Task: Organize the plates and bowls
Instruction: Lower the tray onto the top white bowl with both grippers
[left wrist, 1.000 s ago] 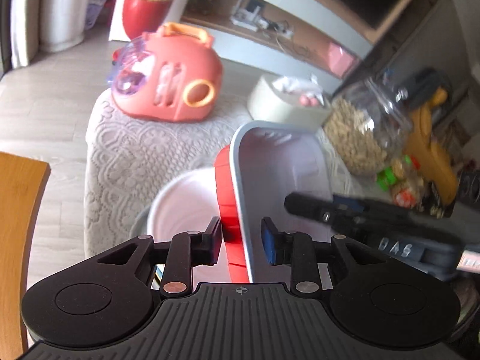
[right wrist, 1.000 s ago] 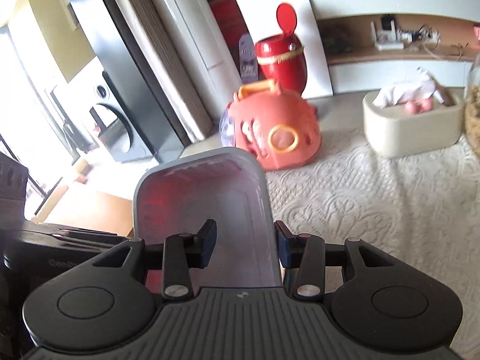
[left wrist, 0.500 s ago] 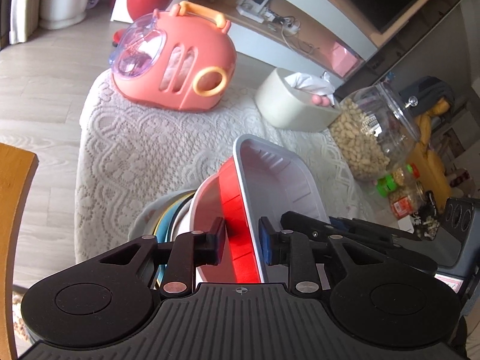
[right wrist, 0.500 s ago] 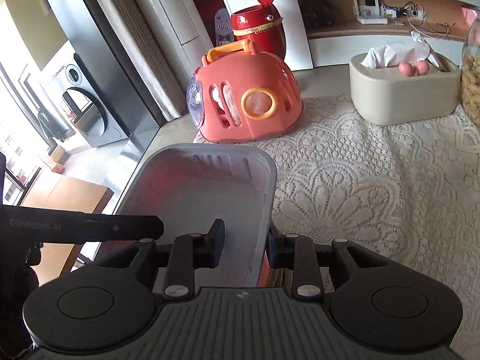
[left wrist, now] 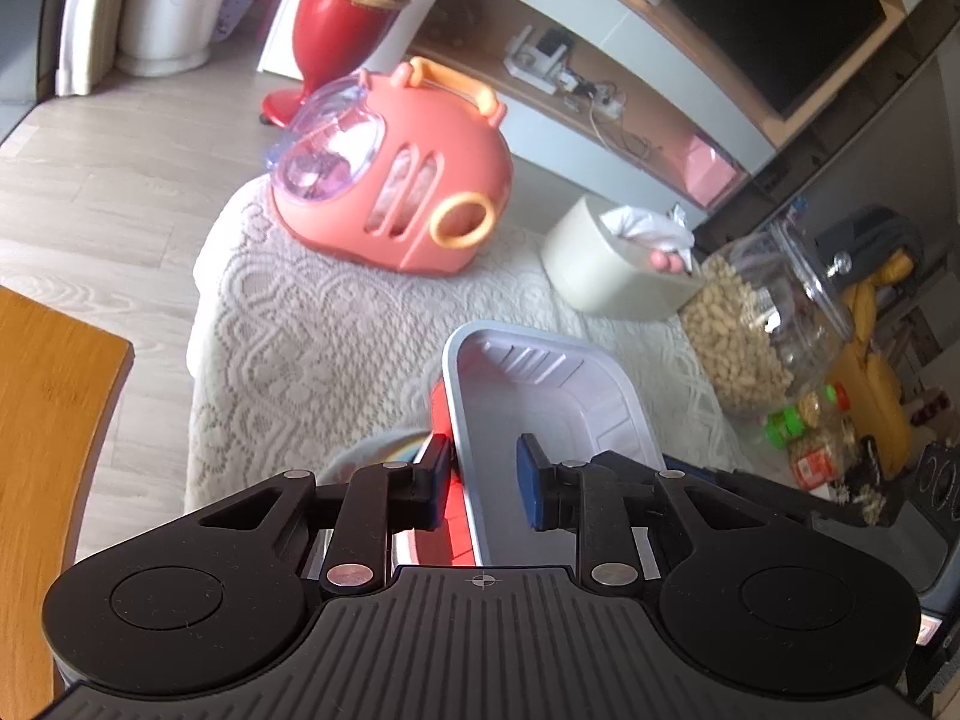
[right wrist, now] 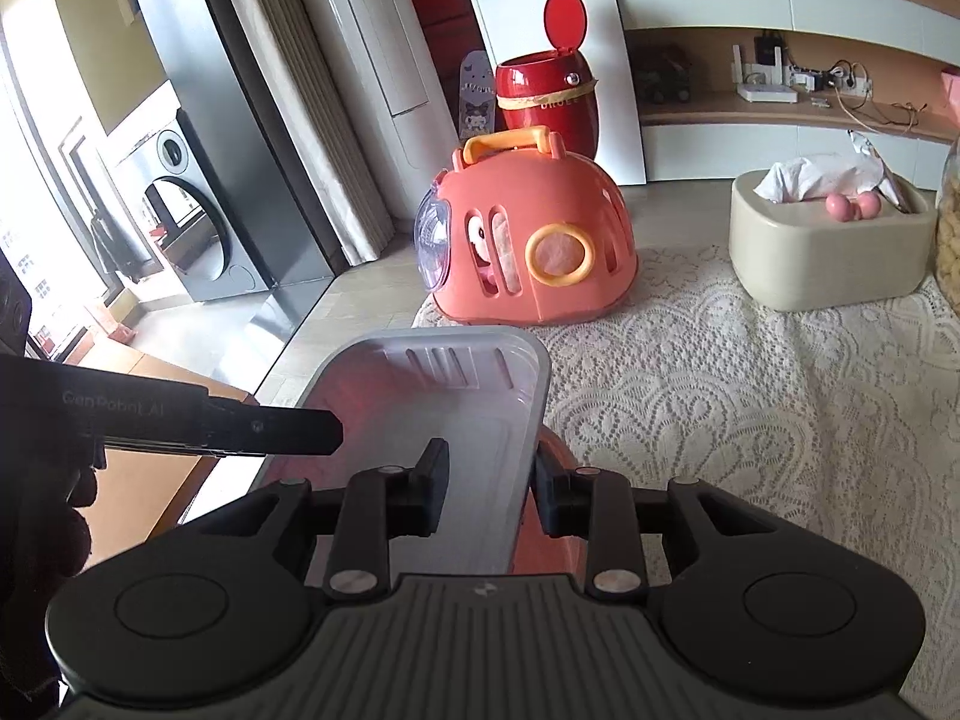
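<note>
Left wrist view: the left hand-held gripper (left wrist: 483,480) straddles the left wall of a rectangular tray (left wrist: 540,396) that is white inside and red outside. One pad lies against the red outer face, the other pad sits inside the tray and a gap shows between it and the wall, so whether the wall is clamped cannot be told. Under the tray's near left side, the rim of a plate (left wrist: 384,450) shows, partly hidden. The tray is over the near edge of a desk (left wrist: 288,354) covered with a lace cloth. At the far left of the desk stands a pink pet carrier (left wrist: 408,204); a beige tissue box (left wrist: 606,270) is at the far right, with a clear jar of peanuts (left wrist: 750,336) just beside it.

Right wrist view: the right hand-held gripper (right wrist: 489,492) is clenched on the right wall of the same tray (right wrist: 432,384), one pad inside and one outside. The left hand-held gripper's finger (right wrist: 240,429) reaches in from the left, over the tray's left rim. The carrier (right wrist: 528,240) is beyond the tray, the tissue box (right wrist: 828,252) is to the far right, and a red bin (right wrist: 549,96) with its lid raised stands on the floor behind the desk.
</note>
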